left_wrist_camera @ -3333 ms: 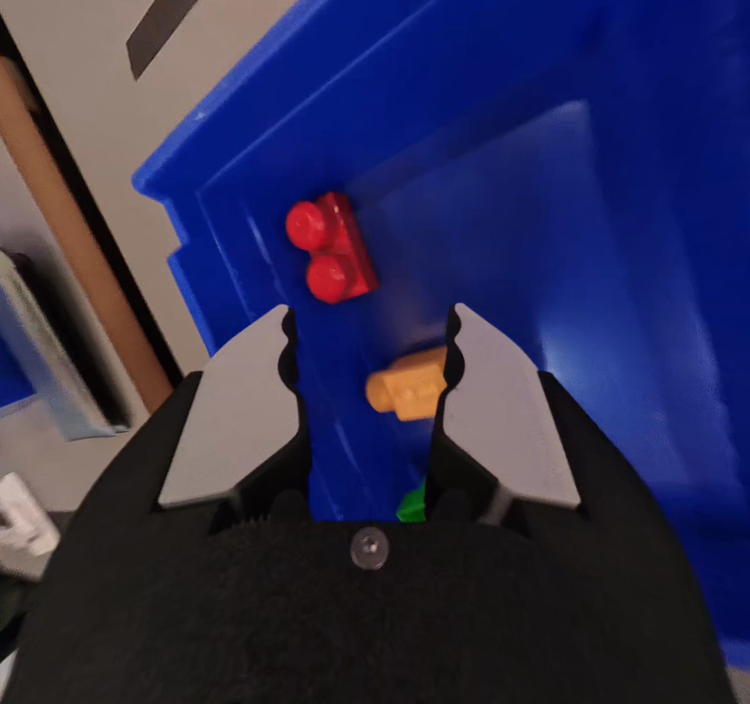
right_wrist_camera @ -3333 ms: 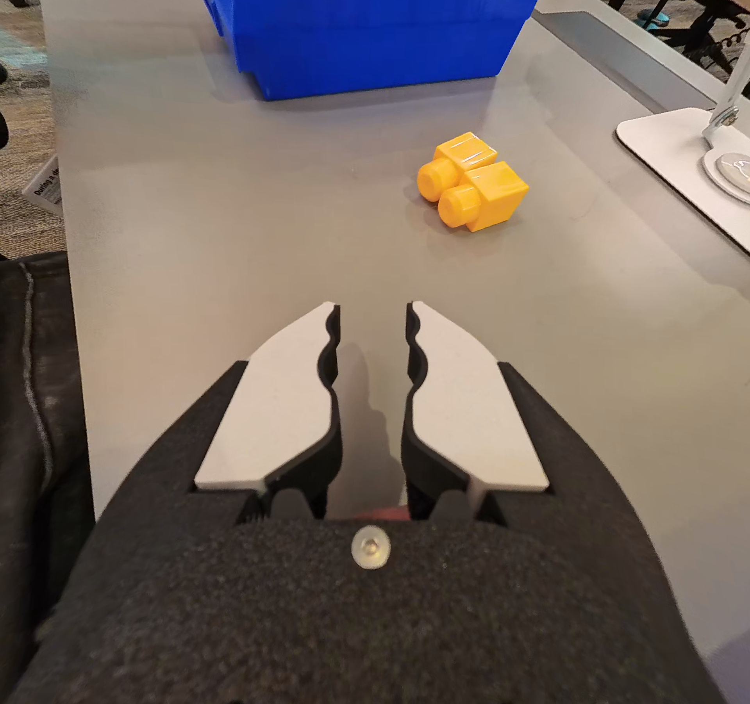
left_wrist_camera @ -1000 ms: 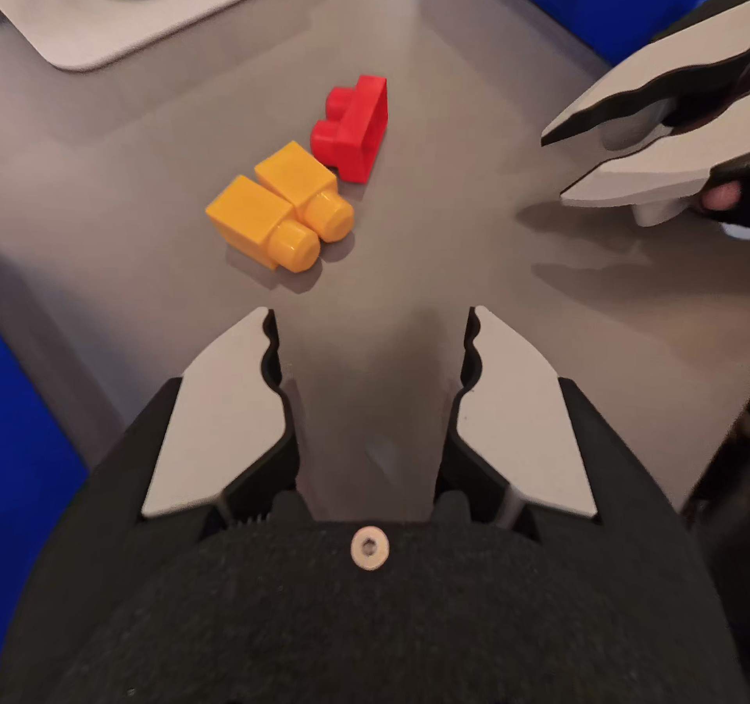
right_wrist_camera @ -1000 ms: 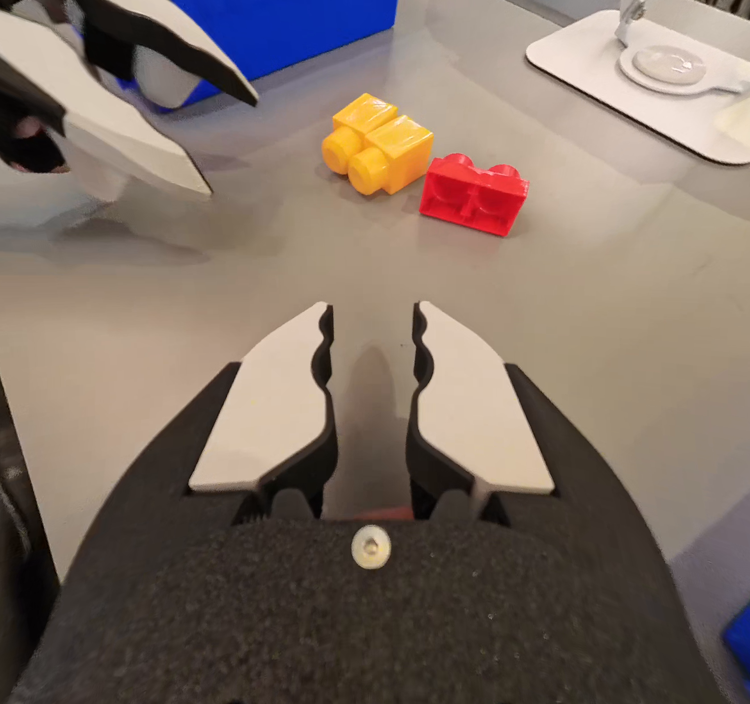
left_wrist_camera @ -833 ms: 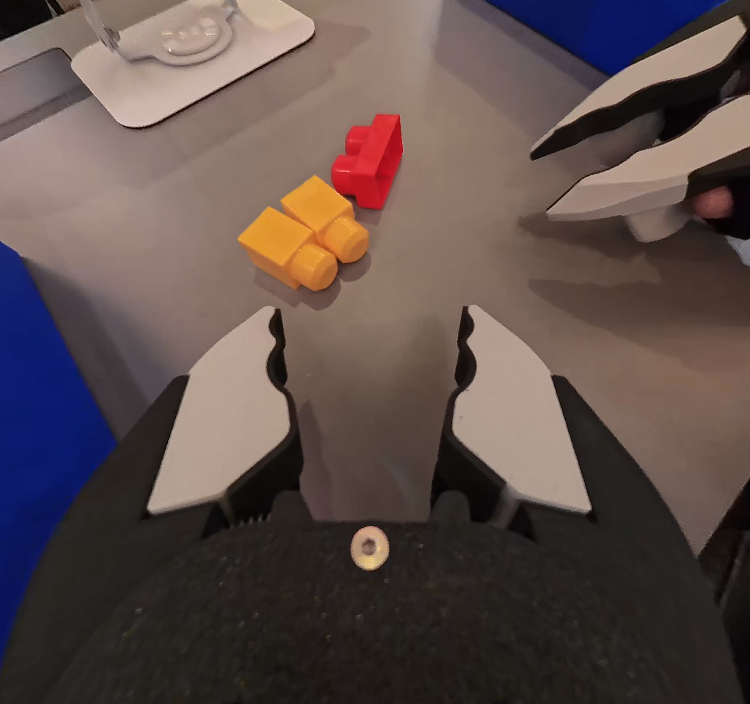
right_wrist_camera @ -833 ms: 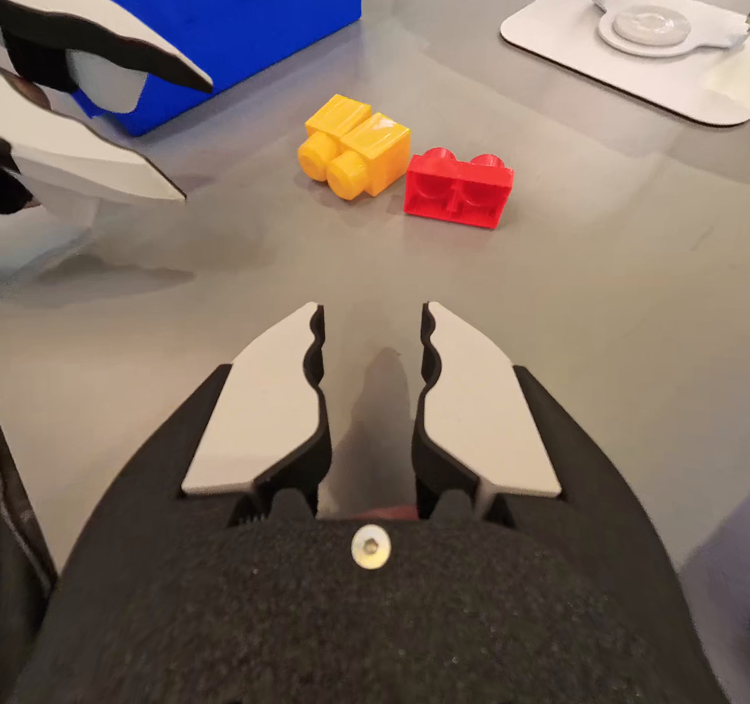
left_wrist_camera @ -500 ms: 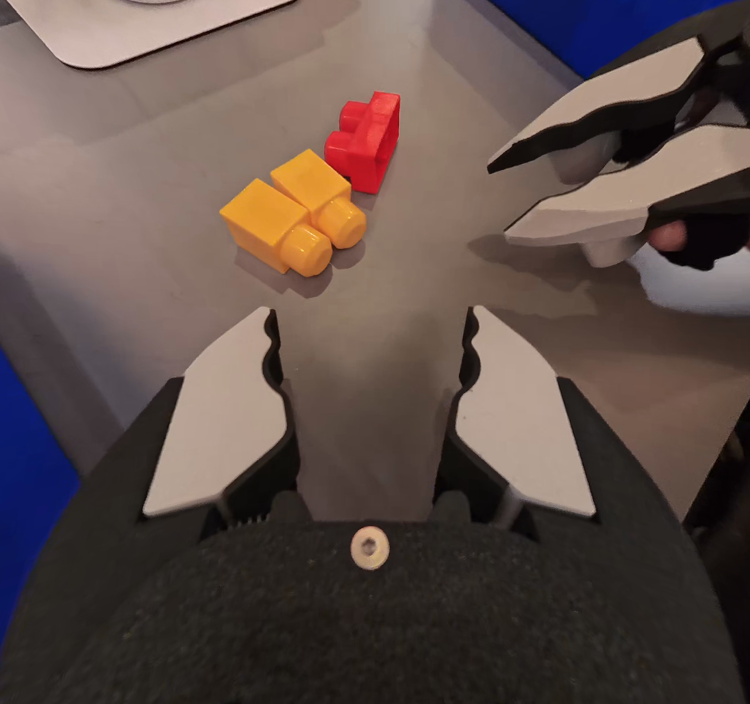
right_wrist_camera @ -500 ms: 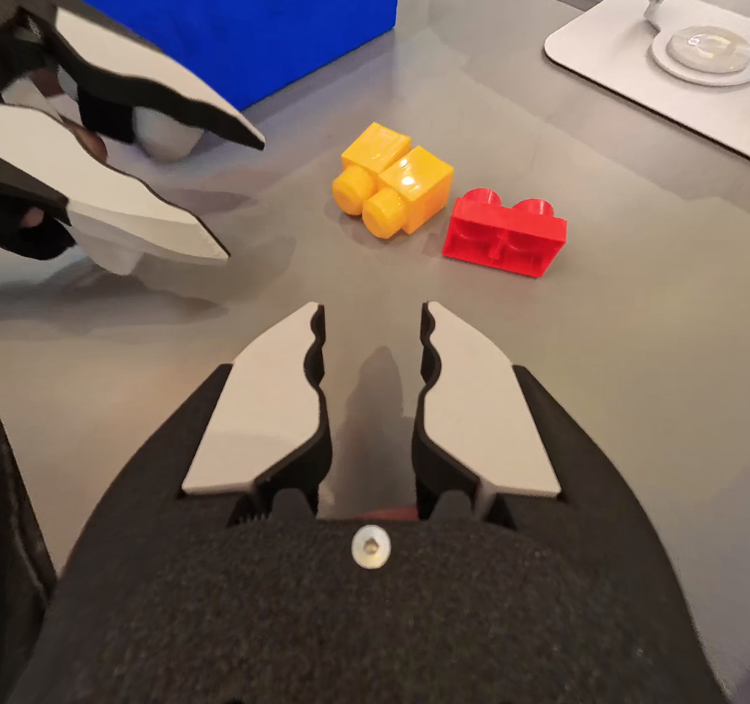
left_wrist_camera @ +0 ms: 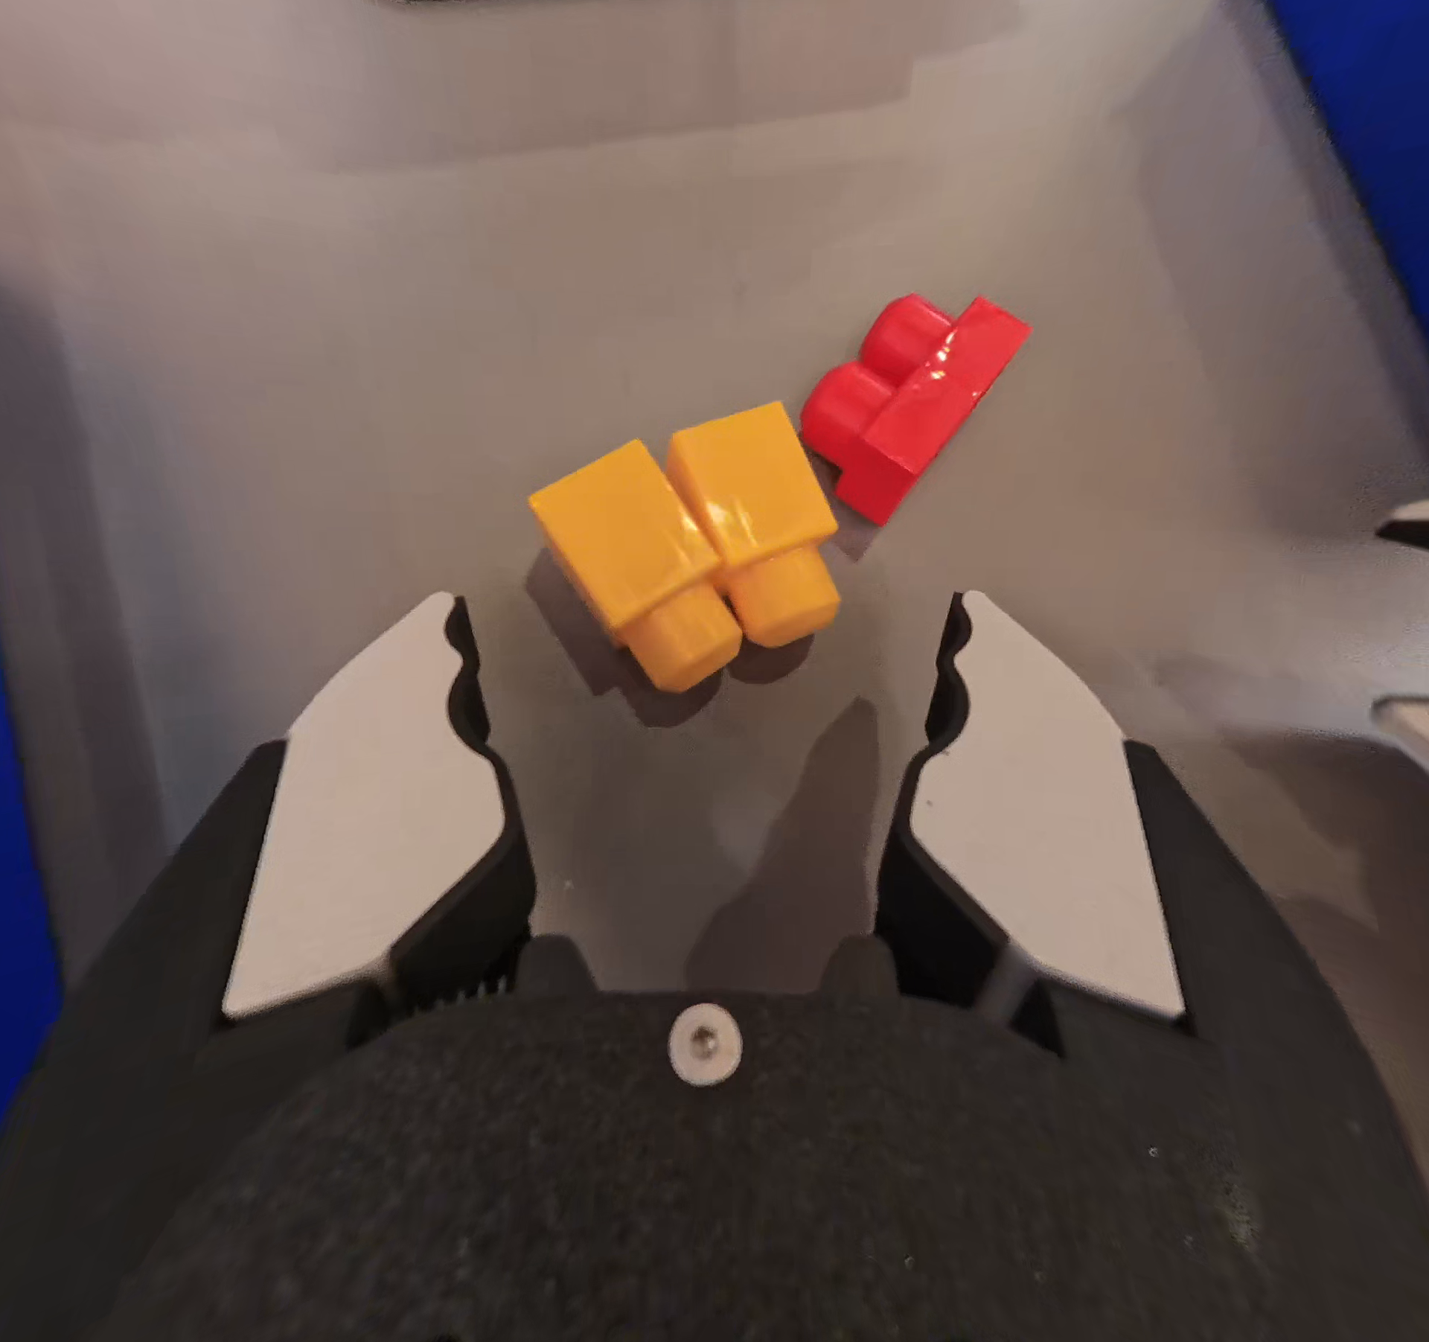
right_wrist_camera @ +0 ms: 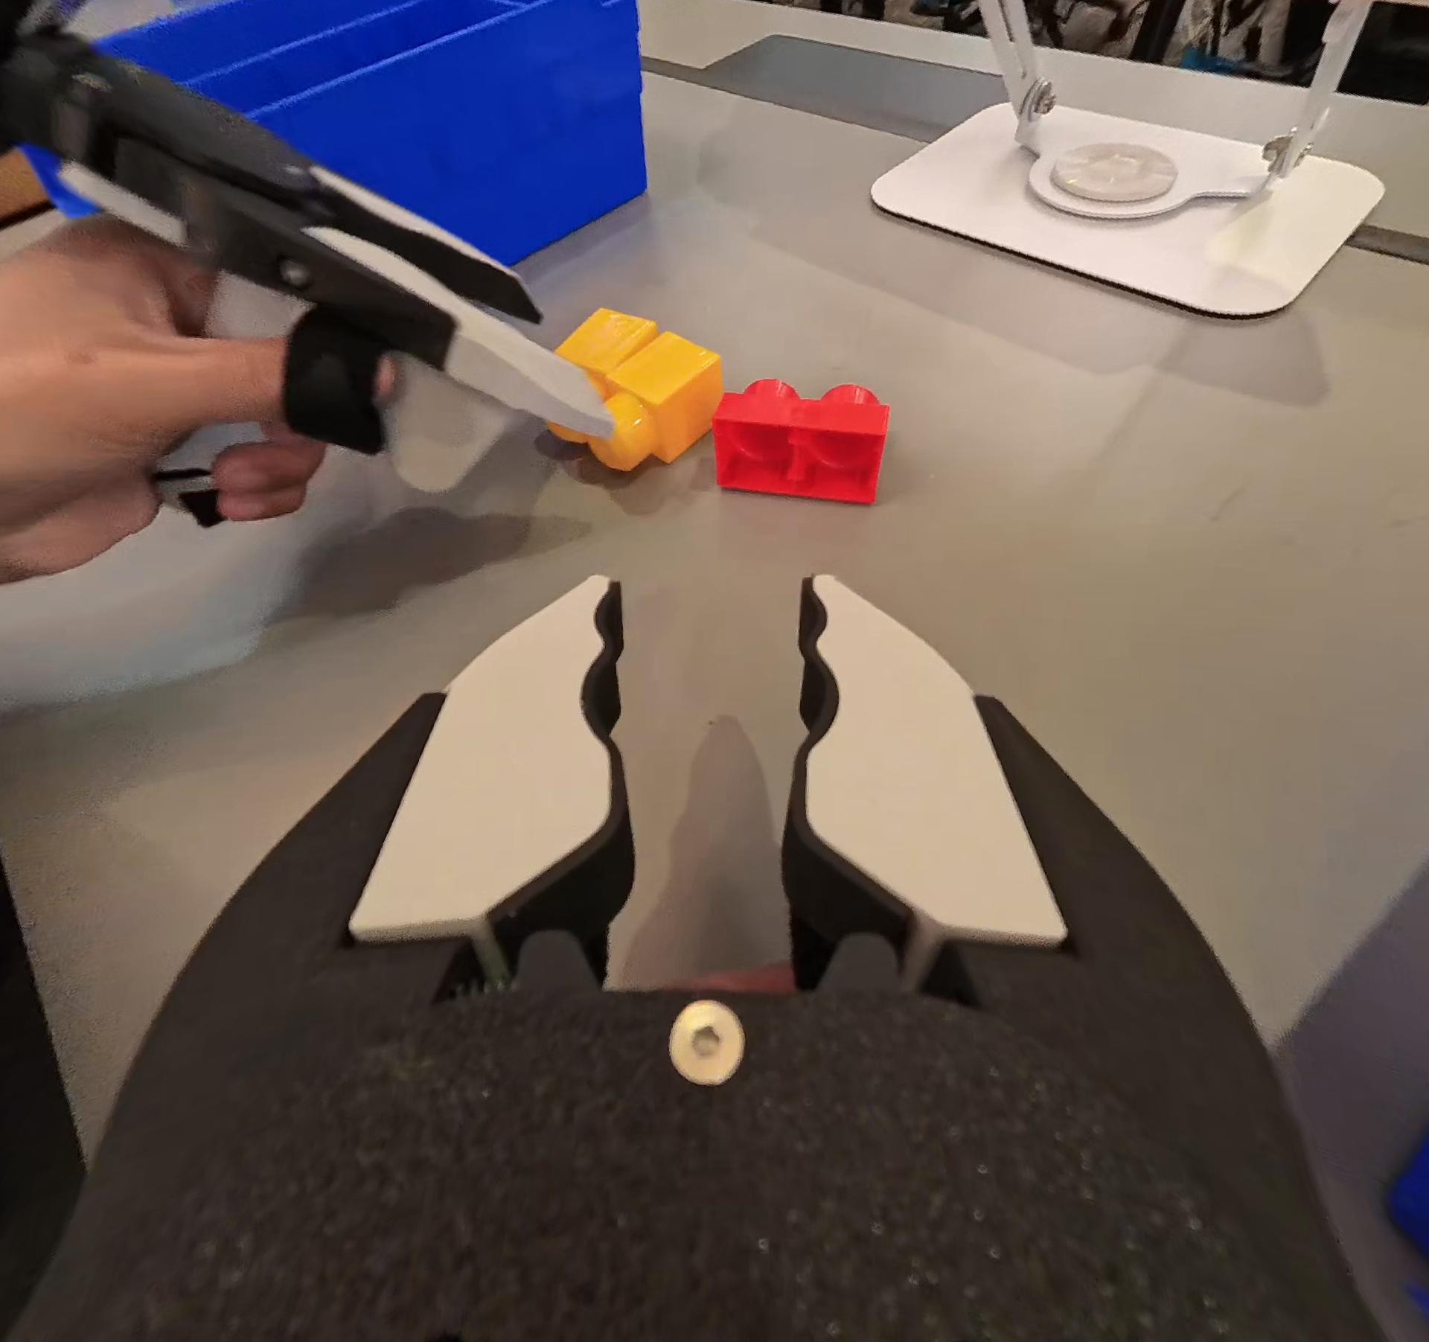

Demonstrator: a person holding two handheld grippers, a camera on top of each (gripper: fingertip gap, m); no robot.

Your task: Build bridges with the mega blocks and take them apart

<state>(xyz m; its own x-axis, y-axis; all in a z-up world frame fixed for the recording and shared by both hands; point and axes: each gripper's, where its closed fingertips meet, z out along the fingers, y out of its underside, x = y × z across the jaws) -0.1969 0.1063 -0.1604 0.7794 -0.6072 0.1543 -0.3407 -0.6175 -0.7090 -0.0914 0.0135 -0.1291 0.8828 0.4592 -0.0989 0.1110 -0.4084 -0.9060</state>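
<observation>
Studs of the yellow block (left_wrist_camera: 690, 541) point toward the spread, empty left gripper (left_wrist_camera: 707, 613); red block (left_wrist_camera: 912, 409) just beside it. Right gripper (right_wrist_camera: 710, 593), parted and empty; only its view shows the blue bin (right_wrist_camera: 433, 98).

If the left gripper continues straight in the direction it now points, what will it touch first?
Most likely the yellow blocks. The left gripper is open and the blocks' studs lie just ahead, between its fingers. The red block lies farther on, to the right. Its height above the table is unclear.

Dim warm light, soft shadows, blurred edges
</observation>
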